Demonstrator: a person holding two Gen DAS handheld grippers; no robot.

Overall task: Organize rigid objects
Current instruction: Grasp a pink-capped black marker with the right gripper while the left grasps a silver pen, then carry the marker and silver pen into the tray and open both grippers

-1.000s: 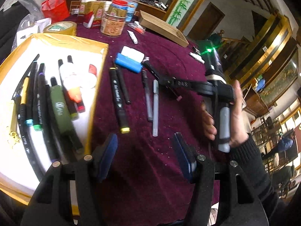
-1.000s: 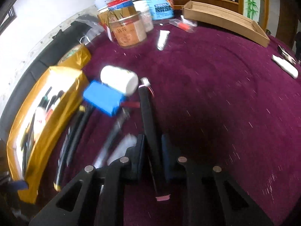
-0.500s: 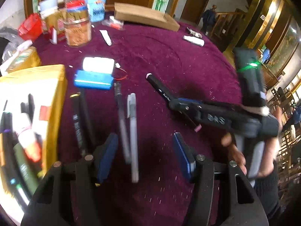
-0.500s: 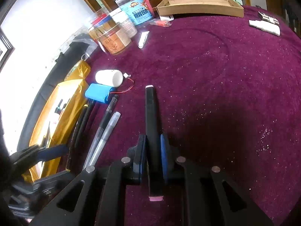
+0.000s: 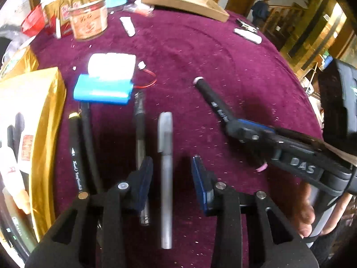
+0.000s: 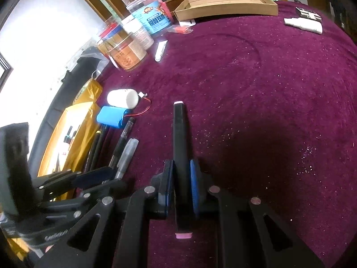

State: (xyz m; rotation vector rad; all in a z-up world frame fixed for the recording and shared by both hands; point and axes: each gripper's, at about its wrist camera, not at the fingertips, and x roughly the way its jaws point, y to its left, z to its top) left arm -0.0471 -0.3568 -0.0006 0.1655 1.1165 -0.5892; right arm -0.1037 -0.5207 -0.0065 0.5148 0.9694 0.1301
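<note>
My left gripper (image 5: 171,178) points down at the purple tablecloth. A silver pen (image 5: 166,167) lies between its closing jaws, and a gap shows on both sides of the pen. A black pen (image 5: 140,134) lies just outside the left pad. My right gripper (image 6: 181,185) is shut on a black marker (image 6: 180,134) with pink ends, held just above the cloth. In the left wrist view that black marker (image 5: 212,98) sticks out of the right gripper (image 5: 234,129) to the right. In the right wrist view the left gripper (image 6: 96,176) sits low at the left, over the silver pen (image 6: 127,154).
Two black markers (image 5: 77,151) lie beside a gold-edged tray (image 5: 44,111) that holds several markers. A blue battery pack (image 5: 103,89) and a white cylinder (image 5: 111,64) lie beyond the pens. Jars (image 5: 88,22), a white tube (image 5: 127,25) and a cardboard box (image 5: 185,2) stand at the back.
My left gripper has swung right from the tray edge to over the loose pens, and its jaws have narrowed around the silver pen. My right gripper has carried the black marker away from the pens.
</note>
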